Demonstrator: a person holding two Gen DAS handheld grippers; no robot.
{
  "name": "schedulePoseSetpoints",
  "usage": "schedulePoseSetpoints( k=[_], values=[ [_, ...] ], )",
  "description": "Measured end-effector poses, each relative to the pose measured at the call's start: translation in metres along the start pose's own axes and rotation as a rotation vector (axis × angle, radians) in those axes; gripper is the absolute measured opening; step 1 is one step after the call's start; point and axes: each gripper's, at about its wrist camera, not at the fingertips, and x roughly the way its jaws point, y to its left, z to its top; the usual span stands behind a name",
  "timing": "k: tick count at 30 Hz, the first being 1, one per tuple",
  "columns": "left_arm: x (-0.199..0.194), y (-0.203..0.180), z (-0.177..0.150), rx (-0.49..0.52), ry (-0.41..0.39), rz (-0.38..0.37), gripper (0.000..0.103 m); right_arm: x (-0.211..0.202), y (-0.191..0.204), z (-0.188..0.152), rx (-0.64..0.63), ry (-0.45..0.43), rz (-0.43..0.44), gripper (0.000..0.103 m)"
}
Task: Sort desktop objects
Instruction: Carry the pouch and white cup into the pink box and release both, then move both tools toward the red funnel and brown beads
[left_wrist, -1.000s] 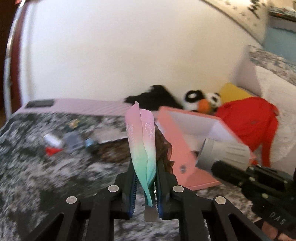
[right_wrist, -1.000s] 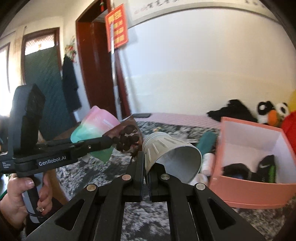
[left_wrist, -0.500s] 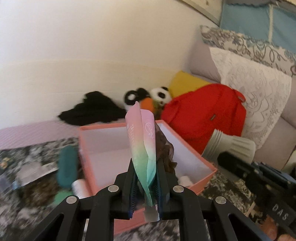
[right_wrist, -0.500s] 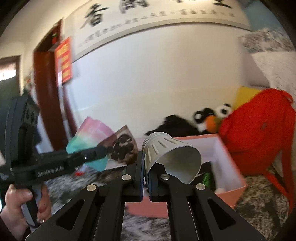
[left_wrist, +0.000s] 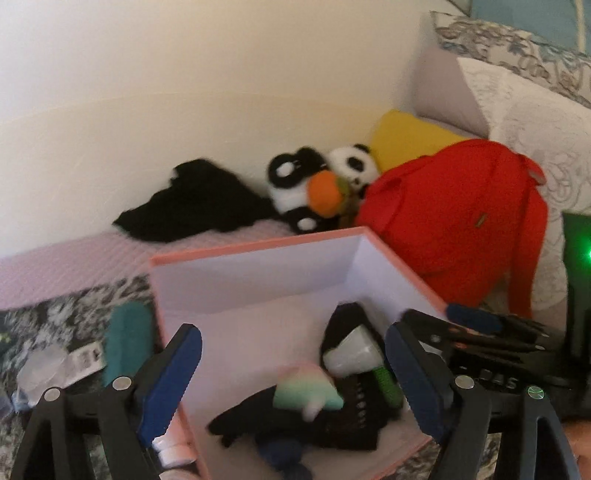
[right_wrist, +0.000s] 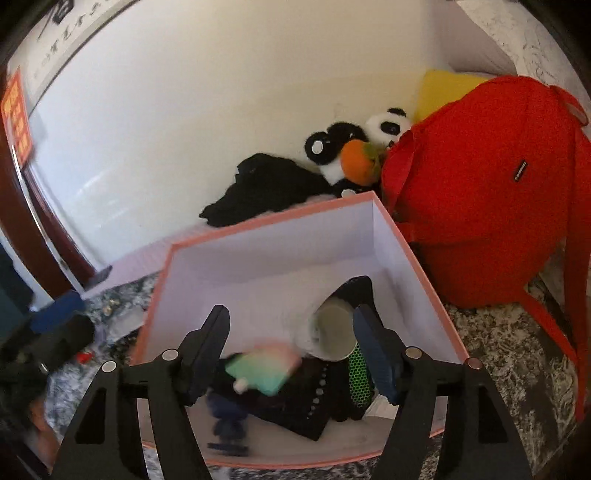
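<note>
A pink box with white inner walls sits below both grippers. My left gripper hangs over its near side, jaws opening, nothing between the pads. A pink-and-green tube, blurred, lies in the box on black items. The grey ribbed cup lies on its side beside the tube. My right gripper also stands over the box, jaws opening, apart from the cup and the tube beneath it. A green mesh item lies by the cup.
A red backpack leans right of the box, with panda plush toys, a black cloth and a yellow cushion against the wall. Left of the box lie a teal item, clear packaging and a white tube.
Both grippers swung right to hang over the pink box and opened. The tube left the left gripper and the cup left the right one; both are now in the box.
</note>
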Motion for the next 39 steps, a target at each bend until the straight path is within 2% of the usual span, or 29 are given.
schedulePoseSetpoints(
  k=[3,7,13,23,27,32,39],
  values=[
    [-0.006,0.024,-0.012,-0.045,0.013,0.026,0.085,-0.003,0.007,-0.006,-0.008,0.009,-0.008,0.073],
    [-0.022,0.052,-0.031,-0.084,0.018,0.072,0.085,-0.020,0.029,-0.006,-0.052,-0.038,0.010,0.074],
    [-0.064,0.090,-0.065,-0.136,0.014,0.132,0.085,-0.042,0.090,-0.027,-0.126,-0.068,0.098,0.078],
    [-0.137,0.182,-0.137,-0.240,0.015,0.306,0.085,-0.045,0.215,-0.095,-0.333,0.008,0.264,0.078],
    [-0.158,0.229,-0.162,-0.327,0.022,0.382,0.085,-0.029,0.257,-0.117,-0.389,0.052,0.329,0.078],
    [-0.167,0.274,-0.186,-0.394,0.044,0.454,0.085,0.003,0.295,-0.137,-0.427,0.103,0.363,0.078],
    [-0.133,0.319,-0.192,-0.423,0.090,0.471,0.085,0.074,0.325,-0.151,-0.448,0.182,0.329,0.078]
  ],
)
